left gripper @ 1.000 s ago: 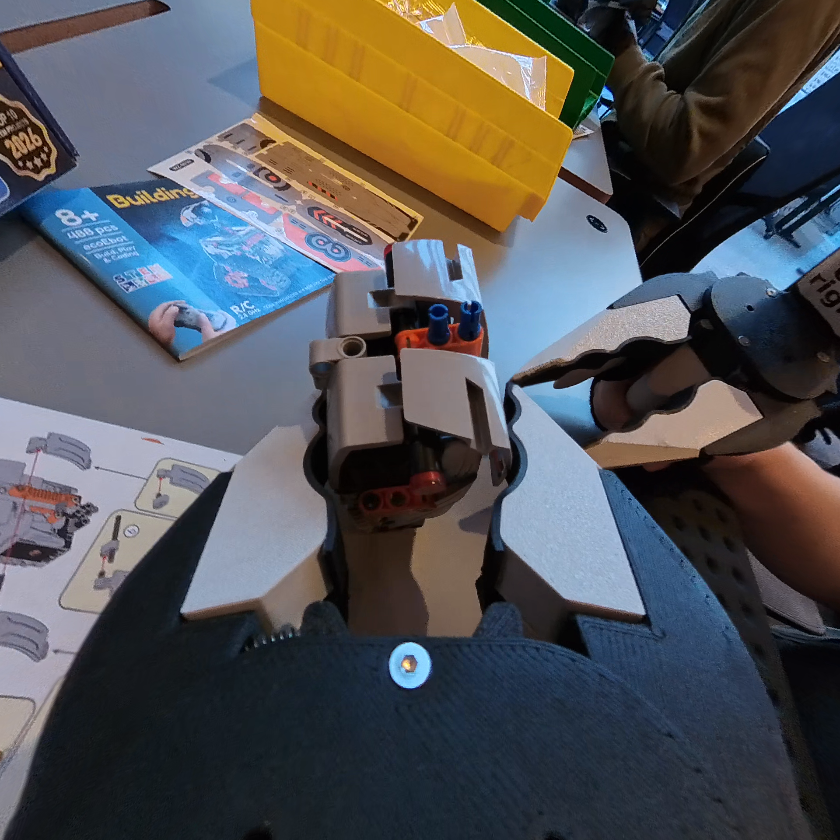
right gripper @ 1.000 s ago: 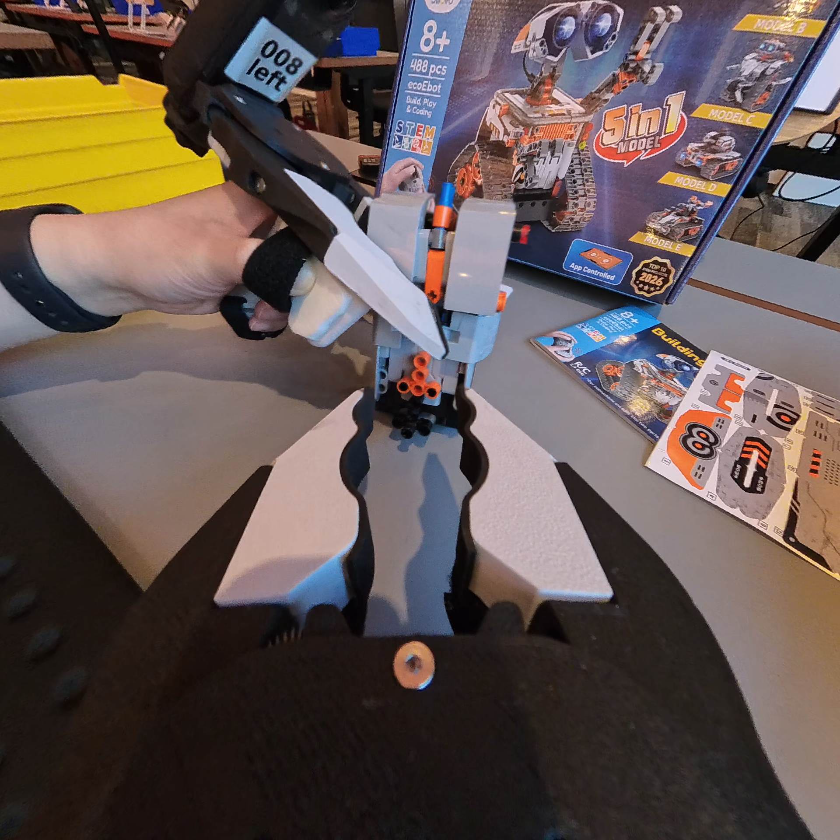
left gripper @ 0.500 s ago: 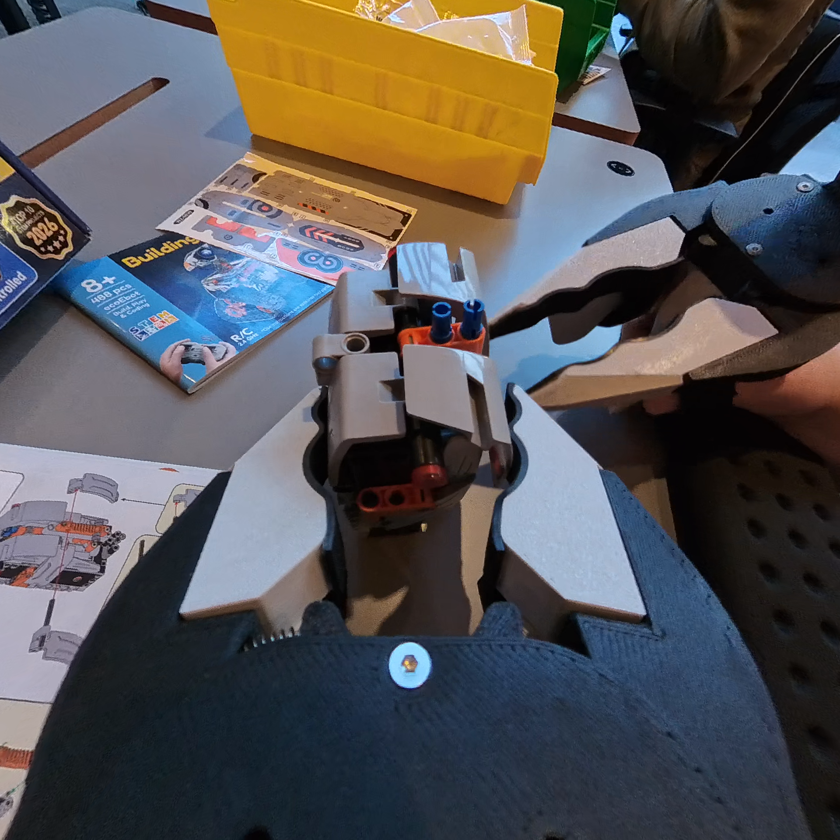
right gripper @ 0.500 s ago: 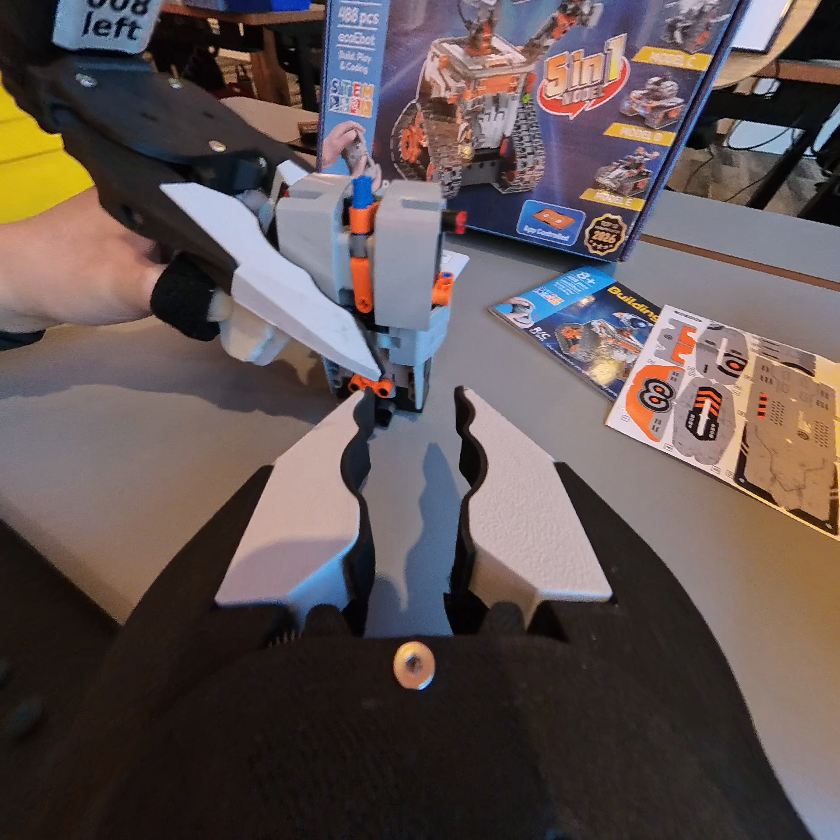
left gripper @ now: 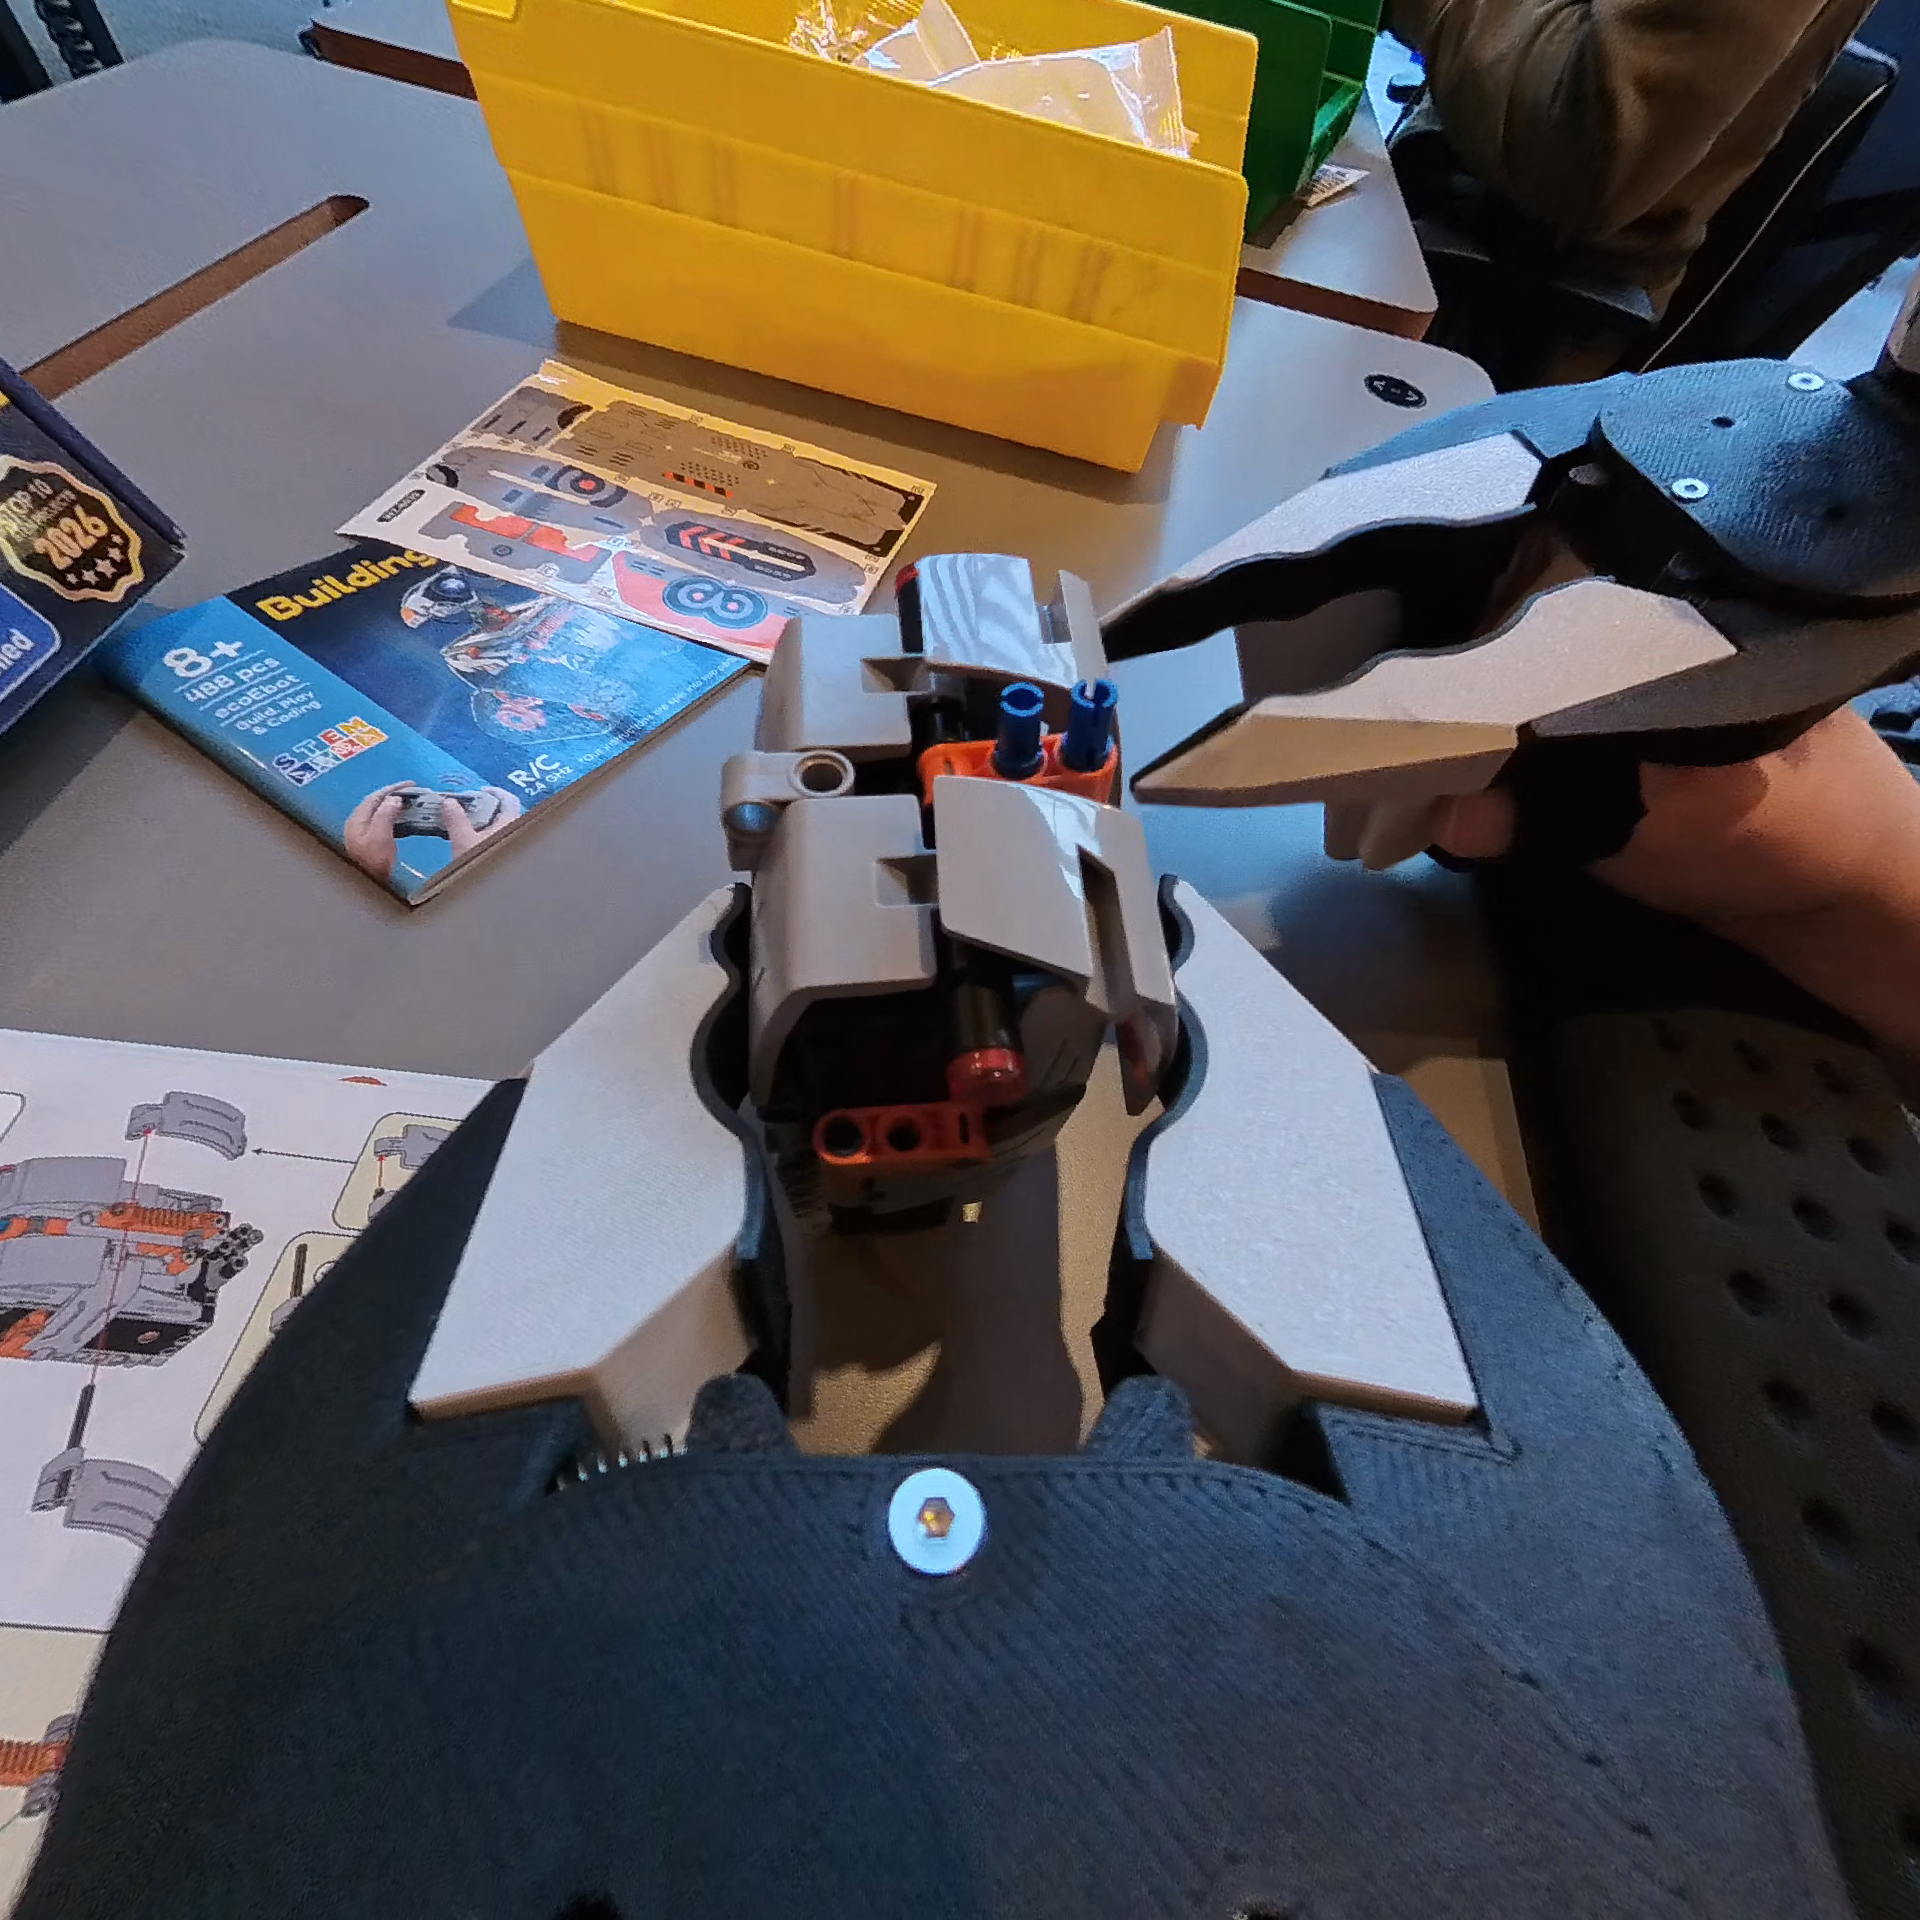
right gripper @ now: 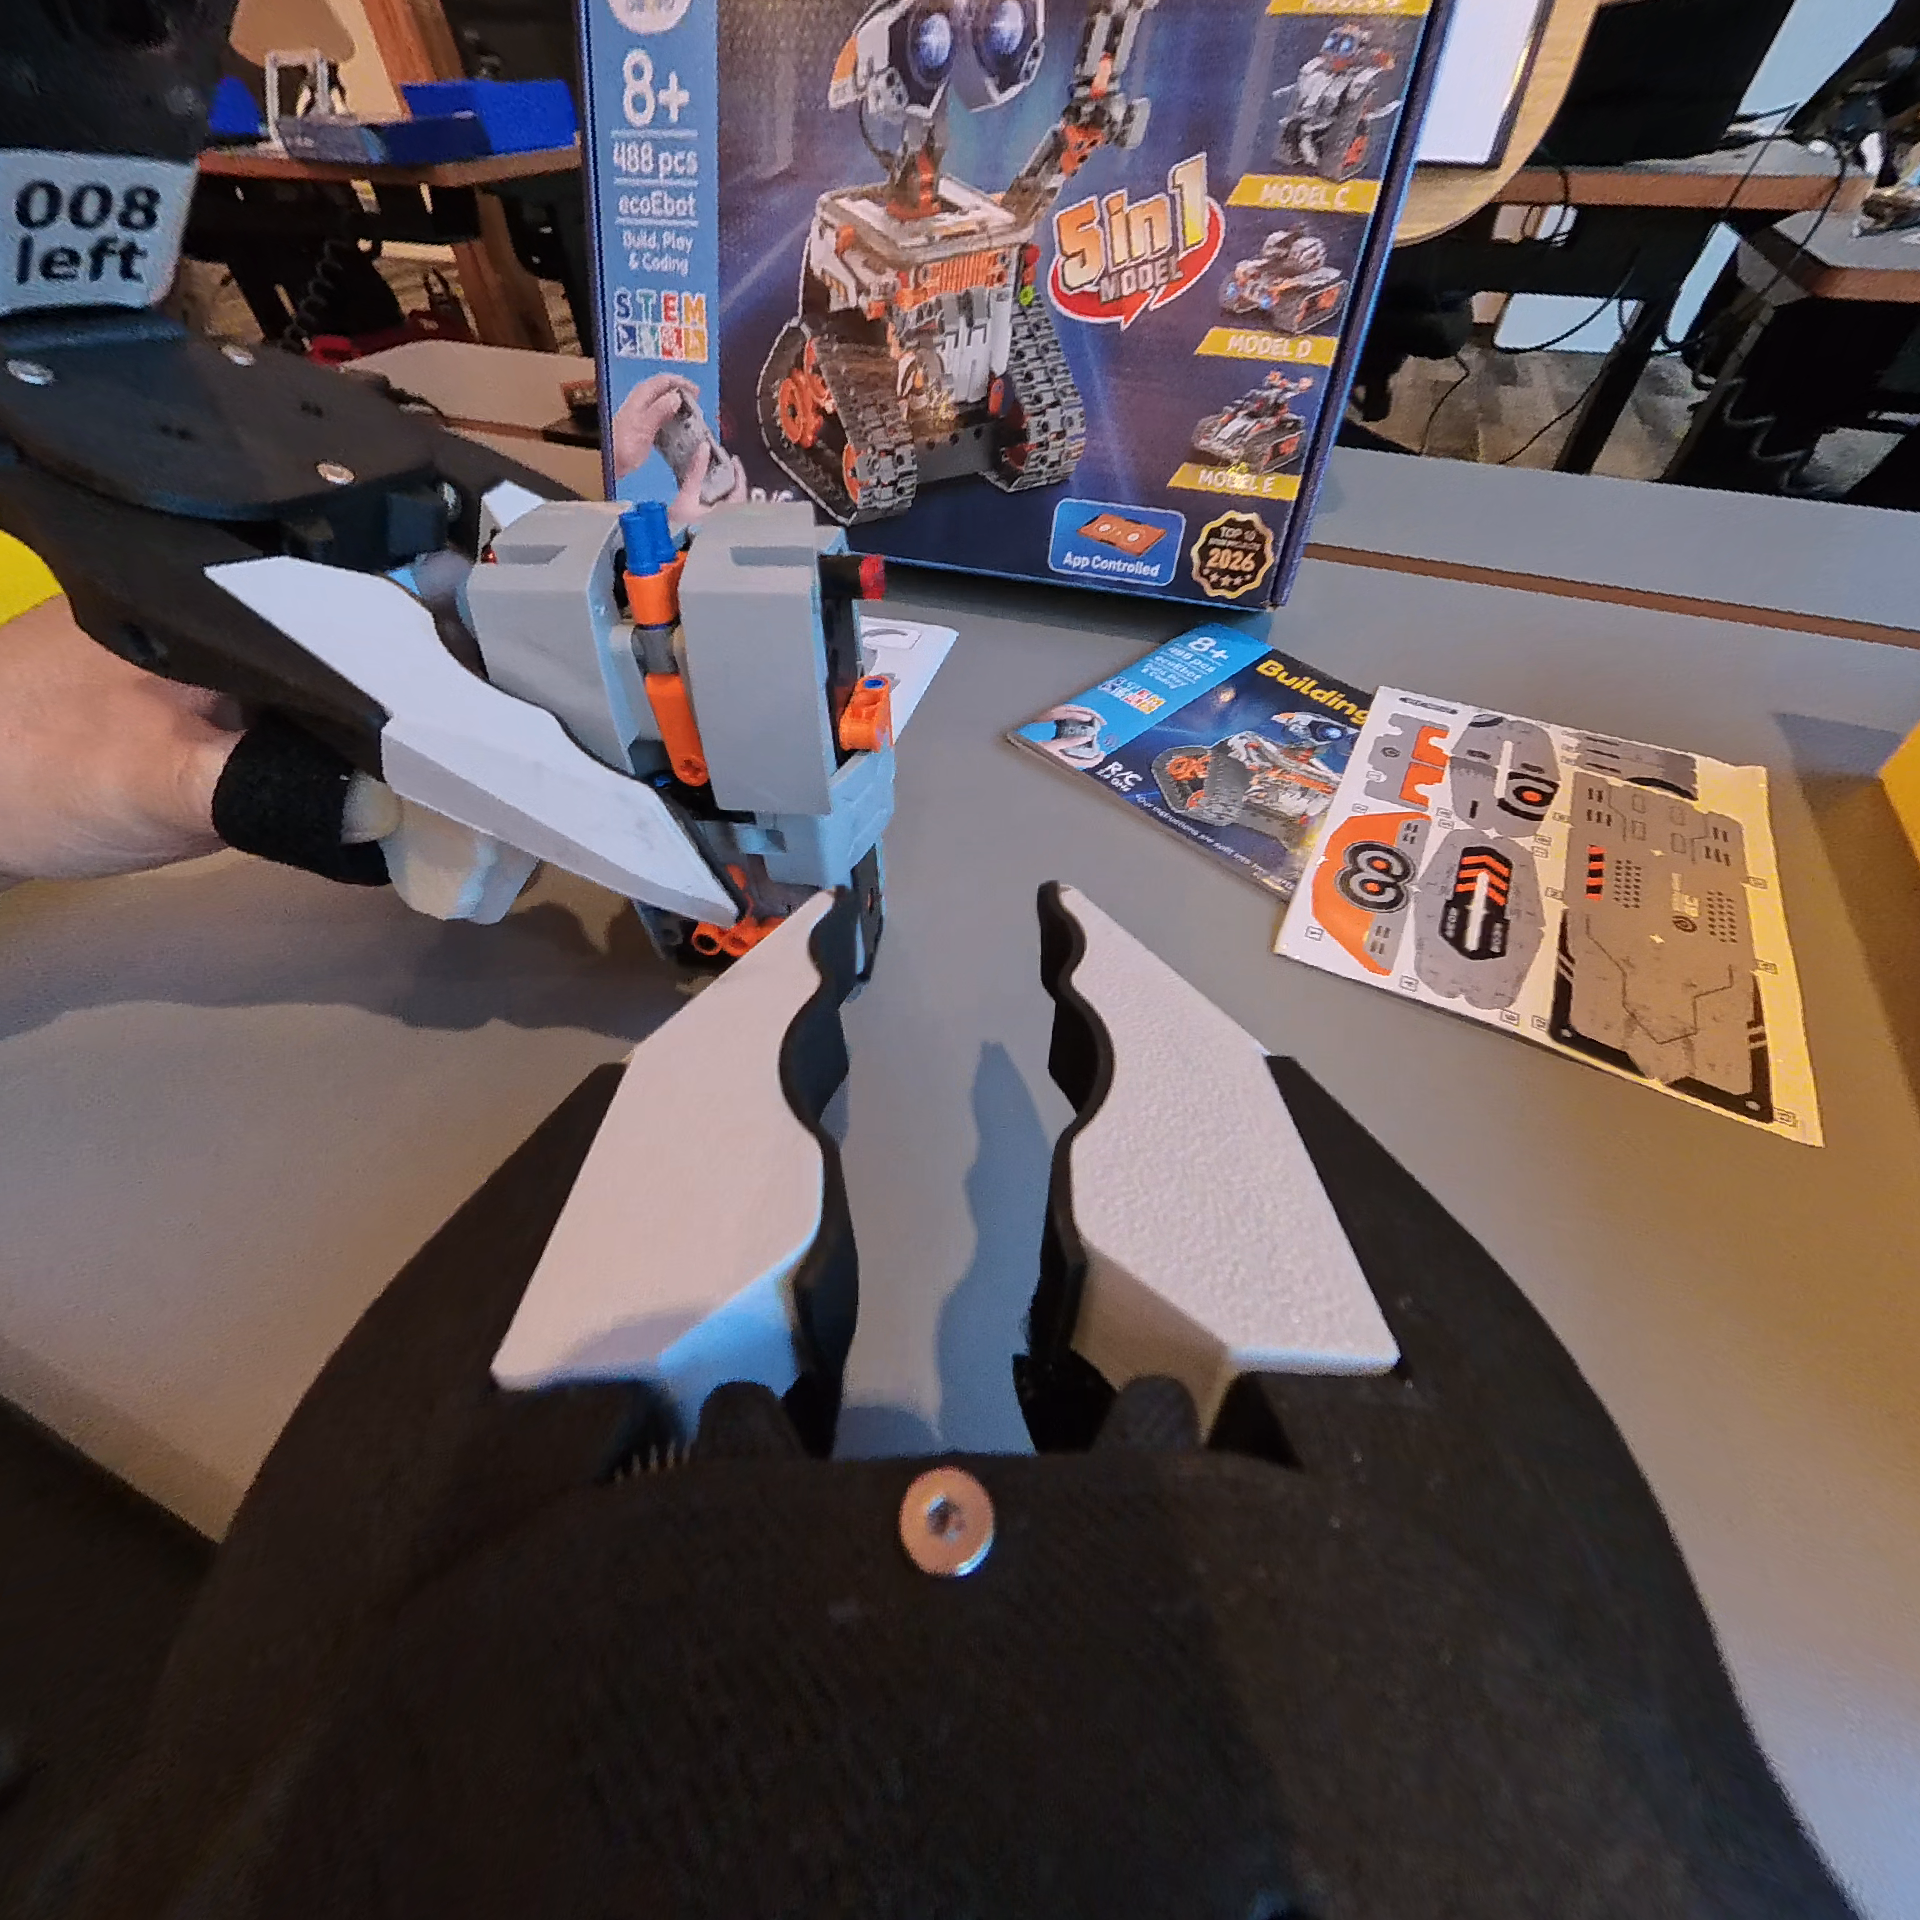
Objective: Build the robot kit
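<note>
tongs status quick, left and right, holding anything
Left tongs: shut on the grey brick assembly.
Right tongs: open, holding nothing, just beside the assembly.

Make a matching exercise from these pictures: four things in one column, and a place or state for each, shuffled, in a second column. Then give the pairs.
Things
1. left gripper
2. right gripper
3. yellow bin
4. sticker sheet

Places or states
A. lies flat on the table beside the booklet
B. open, holds nothing
C. holds clear plastic bags
D. shut on the brick model

Pairs: 1-D, 2-B, 3-C, 4-A
</note>
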Motion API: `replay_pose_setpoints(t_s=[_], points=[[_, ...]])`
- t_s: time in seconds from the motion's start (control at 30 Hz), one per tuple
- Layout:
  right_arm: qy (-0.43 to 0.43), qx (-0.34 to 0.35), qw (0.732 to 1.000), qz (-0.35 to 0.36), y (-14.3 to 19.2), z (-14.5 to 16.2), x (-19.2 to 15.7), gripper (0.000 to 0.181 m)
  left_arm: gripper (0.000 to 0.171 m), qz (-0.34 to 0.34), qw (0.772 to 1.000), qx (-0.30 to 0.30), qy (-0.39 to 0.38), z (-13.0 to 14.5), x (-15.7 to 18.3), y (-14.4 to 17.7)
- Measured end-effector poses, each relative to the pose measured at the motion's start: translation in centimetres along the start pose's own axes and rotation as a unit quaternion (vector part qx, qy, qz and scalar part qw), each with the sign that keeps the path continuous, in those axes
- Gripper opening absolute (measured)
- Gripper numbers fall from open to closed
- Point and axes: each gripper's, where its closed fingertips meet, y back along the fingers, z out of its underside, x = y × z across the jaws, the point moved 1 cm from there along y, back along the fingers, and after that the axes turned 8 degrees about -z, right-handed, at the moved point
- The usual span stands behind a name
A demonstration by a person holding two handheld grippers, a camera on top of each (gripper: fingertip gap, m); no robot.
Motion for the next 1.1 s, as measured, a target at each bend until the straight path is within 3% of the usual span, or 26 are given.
replay_pose_setpoints(t_s=[0.27,0.5,0.7,1.1], points=[[-0.013,0.032,0.999,0.011,0.7,-0.8,0.6,0.031,0.074,0.025,0.999,0.007,0.038,-0.2,-0.2,0.0],[-0.011,0.075,0.997,0.032,1.6,-2.2,1.3,0.030,0.074,0.014,1.000,0.002,0.003,-0.2,0.2,-0.5],[-0.005,0.106,0.993,0.056,2.6,-3.1,1.9,0.029,0.074,0.017,1.000,0.005,-0.005,-0.9,0.6,-2.0],[-0.014,0.192,0.976,0.104,5.6,-5.0,3.4,0.028,0.074,0.082,0.995,0.029,0.051,-3.7,0.3,-6.1]])
